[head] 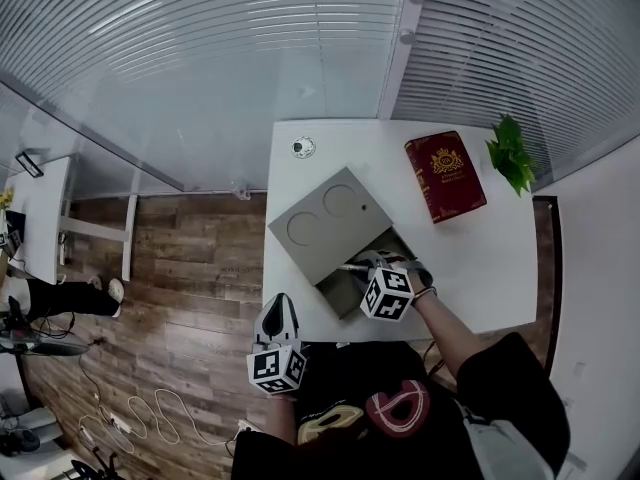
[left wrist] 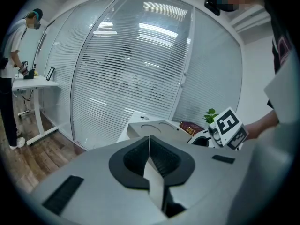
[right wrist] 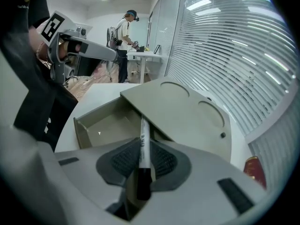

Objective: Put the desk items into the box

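Observation:
A grey box [head: 385, 253] [right wrist: 103, 125] stands open on the white desk [head: 480, 268], its lid [head: 328, 223] [right wrist: 187, 114] with two round recesses slid aside to the left. My right gripper [head: 372, 264] [right wrist: 143, 161] is shut on a white marker with a black cap [right wrist: 143, 149], whose tip points at the box edge under the lid. My left gripper [head: 279, 318] [left wrist: 150, 161] hangs off the desk's near-left edge, jaws together with nothing between them.
A red book [head: 445, 176] [left wrist: 190, 127] lies at the far right of the desk beside a green plant [head: 512, 153] [left wrist: 211, 115]. A small round fitting [head: 303, 148] sits at the far left corner. A person stands at another desk [right wrist: 143, 55] in the background.

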Available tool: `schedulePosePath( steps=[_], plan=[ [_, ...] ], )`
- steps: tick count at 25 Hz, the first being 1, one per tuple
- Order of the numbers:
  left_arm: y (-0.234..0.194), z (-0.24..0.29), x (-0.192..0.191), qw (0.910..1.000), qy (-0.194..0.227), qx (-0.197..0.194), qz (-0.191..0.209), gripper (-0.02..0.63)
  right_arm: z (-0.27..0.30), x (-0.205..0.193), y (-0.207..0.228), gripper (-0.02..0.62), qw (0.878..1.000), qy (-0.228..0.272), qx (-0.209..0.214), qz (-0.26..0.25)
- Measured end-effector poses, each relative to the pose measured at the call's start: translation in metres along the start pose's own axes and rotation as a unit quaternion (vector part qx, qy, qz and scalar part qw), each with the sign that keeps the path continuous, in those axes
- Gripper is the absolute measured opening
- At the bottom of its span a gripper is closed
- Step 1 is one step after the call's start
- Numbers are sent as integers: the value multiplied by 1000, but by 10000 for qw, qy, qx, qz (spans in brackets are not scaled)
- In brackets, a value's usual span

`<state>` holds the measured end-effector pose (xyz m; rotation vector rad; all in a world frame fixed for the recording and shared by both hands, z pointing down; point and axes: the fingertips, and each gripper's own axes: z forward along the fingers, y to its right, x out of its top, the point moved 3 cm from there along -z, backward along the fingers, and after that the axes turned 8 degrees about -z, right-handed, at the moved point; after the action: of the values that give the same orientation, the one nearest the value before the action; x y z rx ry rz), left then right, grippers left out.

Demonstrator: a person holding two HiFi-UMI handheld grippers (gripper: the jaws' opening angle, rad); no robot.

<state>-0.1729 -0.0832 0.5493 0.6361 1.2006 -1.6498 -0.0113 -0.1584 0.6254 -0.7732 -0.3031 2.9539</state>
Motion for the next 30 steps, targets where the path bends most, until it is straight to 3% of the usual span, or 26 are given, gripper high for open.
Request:
schedulePosePath(
  steps=[11, 18, 30],
  plan=[
    [0, 2, -1, 10000, -44, 15, 65, 18, 7, -1, 0, 75, 9999, 71, 77, 95],
    [3, 6, -1, 9999, -87, -40, 91, 18, 7, -3, 4, 77, 9980, 94, 284, 559],
    [0, 11, -1, 9999, -98, -97, 48, 18, 7, -5, 7, 91, 9971, 106, 262, 707]
  ],
)
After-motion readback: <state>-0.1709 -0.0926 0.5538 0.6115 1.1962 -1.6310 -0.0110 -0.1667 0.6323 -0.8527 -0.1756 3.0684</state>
